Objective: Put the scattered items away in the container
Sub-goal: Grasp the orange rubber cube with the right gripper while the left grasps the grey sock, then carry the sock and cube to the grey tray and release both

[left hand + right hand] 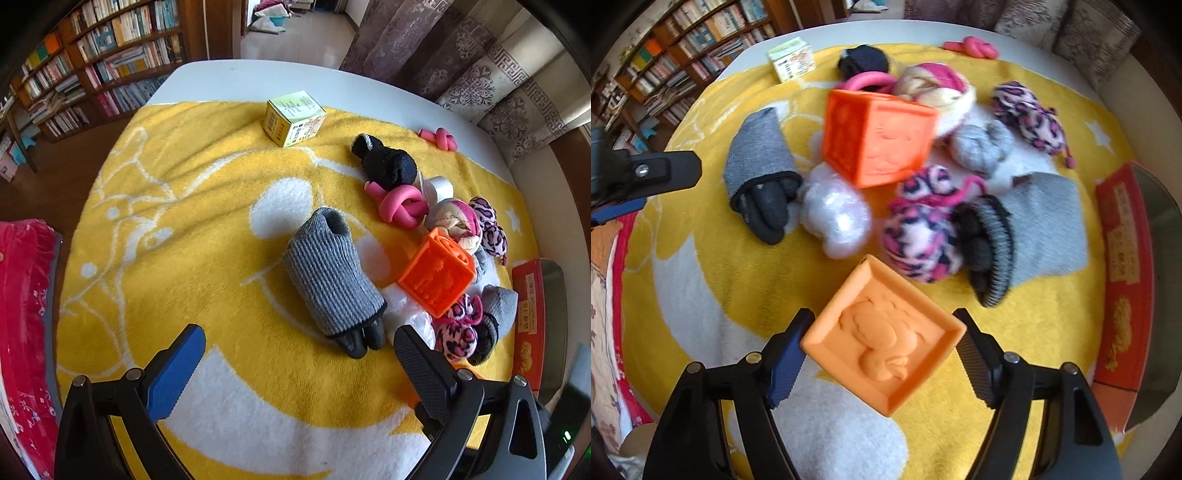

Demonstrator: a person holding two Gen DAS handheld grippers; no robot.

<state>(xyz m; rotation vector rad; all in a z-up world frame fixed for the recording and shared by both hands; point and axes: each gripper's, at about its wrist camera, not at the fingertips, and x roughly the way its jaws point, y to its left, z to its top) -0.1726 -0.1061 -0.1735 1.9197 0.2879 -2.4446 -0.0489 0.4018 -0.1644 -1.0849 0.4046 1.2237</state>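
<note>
My right gripper (pixel 883 319) is shut on a pale orange embossed cube (pixel 882 343), gripped corner to corner just above the yellow blanket (pixel 1034 325). My left gripper (pixel 299 334) hangs open over the blanket, its fingers either side of the near end of a grey ribbed sock roll (pixel 328 277); one finger (pixel 665 170) shows in the right wrist view. A brighter orange cube (pixel 879 140) lies on a heap of socks with a pink leopard-print pair (pixel 919 236) and a white plastic bag (pixel 834 218). The red container (pixel 1123 295) sits at the right table edge.
A yellow-green carton (pixel 295 118), a black sock (pixel 386 162) and pink foam knots (pixel 400 205) lie farther back on the blanket. A red cloth (pixel 26 314) lies left of the table. Bookshelves (pixel 92 66) and curtains (pixel 498 81) stand behind.
</note>
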